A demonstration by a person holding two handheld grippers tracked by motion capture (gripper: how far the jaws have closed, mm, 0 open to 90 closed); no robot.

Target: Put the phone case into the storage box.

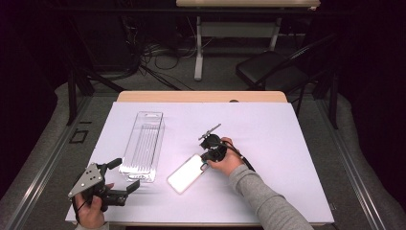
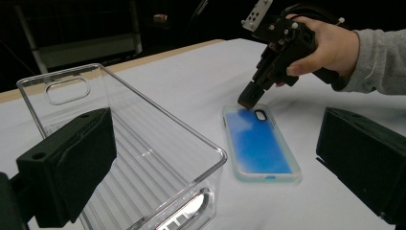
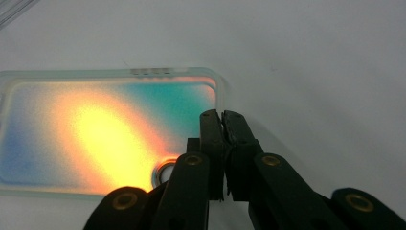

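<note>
1. Phone case [image 1: 187, 173] flat on white mat [image 1: 268, 143], just right of clear bin [image 1: 142, 145].
2. Right gripper [image 1: 205, 163]: jaws pressed together, tips at case's camera-hole end, nothing visibly gripped.
3. Left gripper [image 1: 125, 176]: jaws wide, empty, at bin's near end.

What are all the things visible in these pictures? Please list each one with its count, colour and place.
phone case: one, clear rim with iridescent back, flat on the table, right of the bin
plastic bin: one, clear, left of table centre
table: one, white top with wooden edge
chair: one, black, beyond the table at right
right gripper: one, black, jaws together, at the case's camera-hole end
left gripper: one, black, jaws apart, near the bin's front end
</note>
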